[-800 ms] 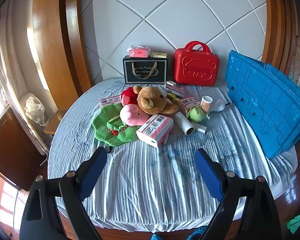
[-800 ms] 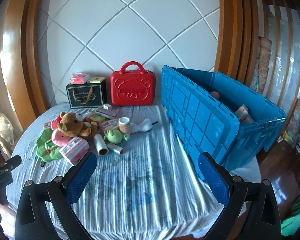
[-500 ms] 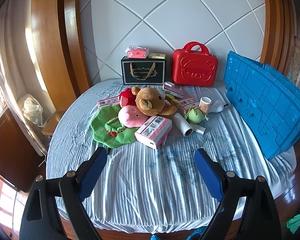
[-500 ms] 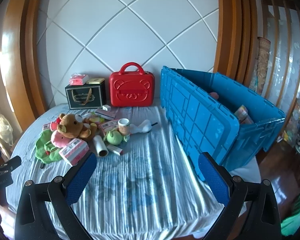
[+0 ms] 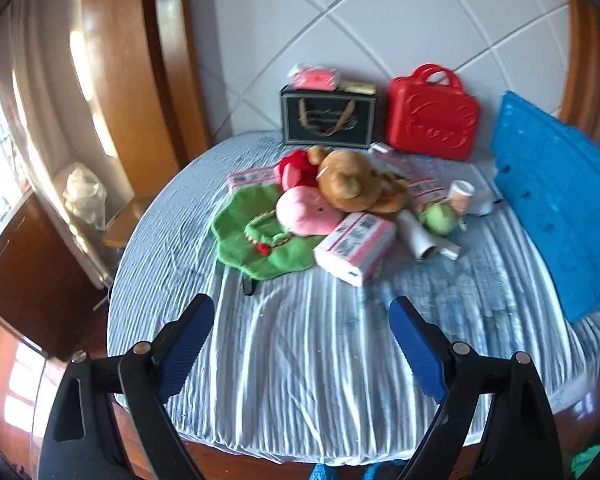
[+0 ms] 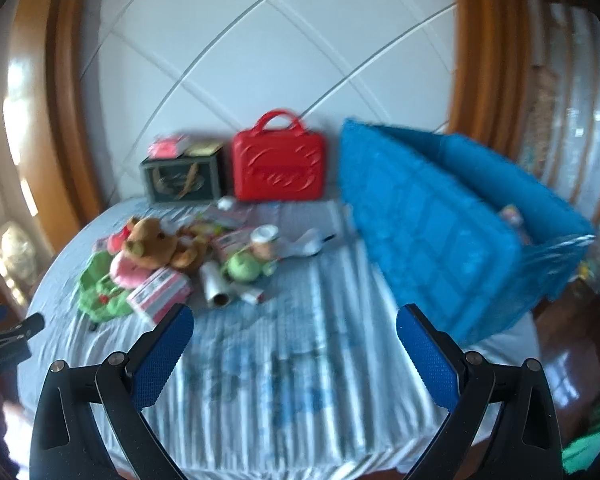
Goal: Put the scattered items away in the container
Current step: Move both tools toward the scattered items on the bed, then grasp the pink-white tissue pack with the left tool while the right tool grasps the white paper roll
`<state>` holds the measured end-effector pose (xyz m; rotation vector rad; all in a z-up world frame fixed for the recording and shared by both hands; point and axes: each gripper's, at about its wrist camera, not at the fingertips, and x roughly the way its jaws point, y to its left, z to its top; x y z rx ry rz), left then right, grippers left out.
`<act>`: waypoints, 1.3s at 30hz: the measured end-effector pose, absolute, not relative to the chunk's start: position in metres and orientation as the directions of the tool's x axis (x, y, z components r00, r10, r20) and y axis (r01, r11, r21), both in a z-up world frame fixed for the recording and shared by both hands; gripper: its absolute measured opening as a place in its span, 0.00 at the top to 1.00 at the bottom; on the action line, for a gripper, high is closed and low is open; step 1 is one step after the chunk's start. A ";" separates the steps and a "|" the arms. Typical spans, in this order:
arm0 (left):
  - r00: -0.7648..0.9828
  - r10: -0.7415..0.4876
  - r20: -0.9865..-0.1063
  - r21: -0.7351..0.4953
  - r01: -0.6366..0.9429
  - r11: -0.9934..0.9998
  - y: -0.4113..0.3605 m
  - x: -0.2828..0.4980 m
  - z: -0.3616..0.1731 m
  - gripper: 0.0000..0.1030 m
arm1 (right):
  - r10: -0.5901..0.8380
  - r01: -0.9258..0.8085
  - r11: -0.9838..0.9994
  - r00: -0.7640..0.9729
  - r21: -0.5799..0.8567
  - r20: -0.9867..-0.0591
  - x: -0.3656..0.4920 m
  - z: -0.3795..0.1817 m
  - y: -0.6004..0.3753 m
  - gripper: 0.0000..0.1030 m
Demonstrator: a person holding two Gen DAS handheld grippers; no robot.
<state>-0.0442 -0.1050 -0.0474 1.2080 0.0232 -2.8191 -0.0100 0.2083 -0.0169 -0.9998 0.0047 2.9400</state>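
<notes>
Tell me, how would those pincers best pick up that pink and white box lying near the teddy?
Probably across the long sides of the pink and white box, coming down from above. It lies flat with its near end free, and looks narrow enough there for the open left gripper fingers.

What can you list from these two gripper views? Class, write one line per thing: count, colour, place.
bed: one, striped pale blue cover, centre
crate: one, blue, bed's right side
teddy bear: one, brown, in the pile
pink plush: one, beside the bear
green cloth: one, left of the pile
pink box: one, pink-white, pile's front
green plush: one, right of the pile
red case: one, against the wall
black bag: one, left of the case
left gripper: open, empty
right gripper: open, empty
</notes>
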 end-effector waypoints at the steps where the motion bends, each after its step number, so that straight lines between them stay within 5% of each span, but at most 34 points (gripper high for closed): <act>1: -0.678 -0.063 -0.732 0.010 0.083 -0.997 -0.108 -0.051 -0.054 0.13 | 0.013 -0.008 -1.000 -0.784 -0.012 -0.621 -0.020 -0.022 0.203 0.00; 21: -0.514 -0.035 -0.857 0.035 0.010 -0.999 -0.058 -0.226 -0.174 0.13 | -0.196 0.257 -0.964 -0.535 0.063 -0.822 -0.229 -0.161 0.150 0.00; 29: -0.465 0.038 -0.885 0.009 -0.099 -0.995 -0.057 -0.271 -0.212 0.13 | -0.169 0.204 -0.976 -0.489 0.076 -0.856 -0.265 -0.197 0.136 0.00; 32: -0.469 0.068 -0.881 -0.022 -0.102 -0.995 -0.064 -0.281 -0.219 0.00 | -0.172 0.181 -0.979 -0.470 0.096 -0.866 -0.279 -0.212 0.131 0.00; 39: -0.469 0.119 -0.875 -0.081 -0.101 -0.992 -0.065 -0.292 -0.229 0.00 | -0.202 0.146 -0.977 -0.439 0.152 -0.875 -0.303 -0.242 0.127 0.00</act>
